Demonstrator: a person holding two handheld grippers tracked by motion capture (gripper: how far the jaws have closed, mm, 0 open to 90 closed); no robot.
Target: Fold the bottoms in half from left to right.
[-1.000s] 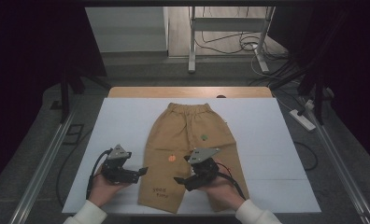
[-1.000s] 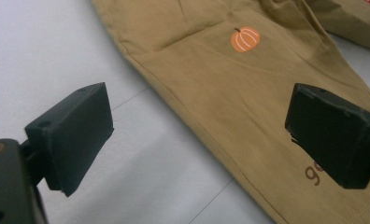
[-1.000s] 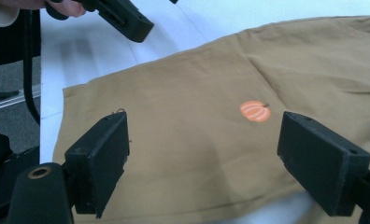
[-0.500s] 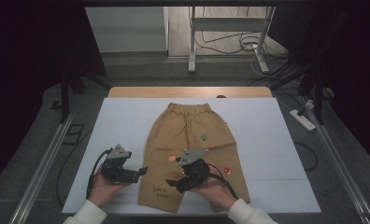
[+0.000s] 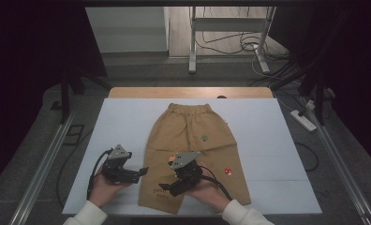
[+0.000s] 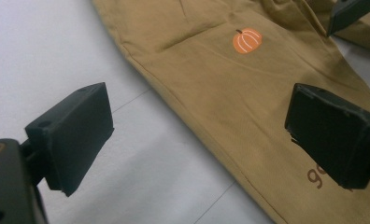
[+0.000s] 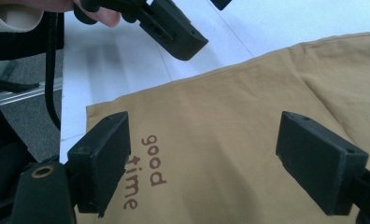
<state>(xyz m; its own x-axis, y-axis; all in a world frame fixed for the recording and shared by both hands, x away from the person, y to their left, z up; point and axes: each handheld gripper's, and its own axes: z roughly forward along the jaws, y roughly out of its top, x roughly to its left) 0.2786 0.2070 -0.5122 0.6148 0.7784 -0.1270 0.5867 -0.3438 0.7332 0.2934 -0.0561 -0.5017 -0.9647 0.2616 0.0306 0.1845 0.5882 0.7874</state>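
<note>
Since a second ago, my right tongs [image 5: 174, 187] have slid leftward and down across the tan cotton children's trousers [image 5: 193, 140], from the middle of the near legs to the hem of the left leg, while my left tongs [image 5: 137, 172] have stayed put just off the cloth's left edge. The trousers lie flat and face up on the white foam-topped counter [image 5: 268, 140], waistband far from me, both leg hems toward me.

Both tongs stand wide with nothing between the jaws. In the right gripper view mine straddle the brown printed words "good time" [image 7: 143, 170] near the hem corner, hovering over the fabric; I cannot tell whether the pads touch it. In the left gripper view the jaws span the outer seam, one over bare counter, one over cloth, with the small orange pumpkin print [image 6: 247, 41] farther up the leg.

I judge I am lining up to pinch this leg's hem and edge, probably for a fold. The risks come from the flat lie: jaws closing on a taut single surface may skate off and catch nothing, or grab only the top layer so the leg peels open. With both tongs crowded at one leg, they could also knock together, and an uneven lift would drag the whole garment askew.
</note>
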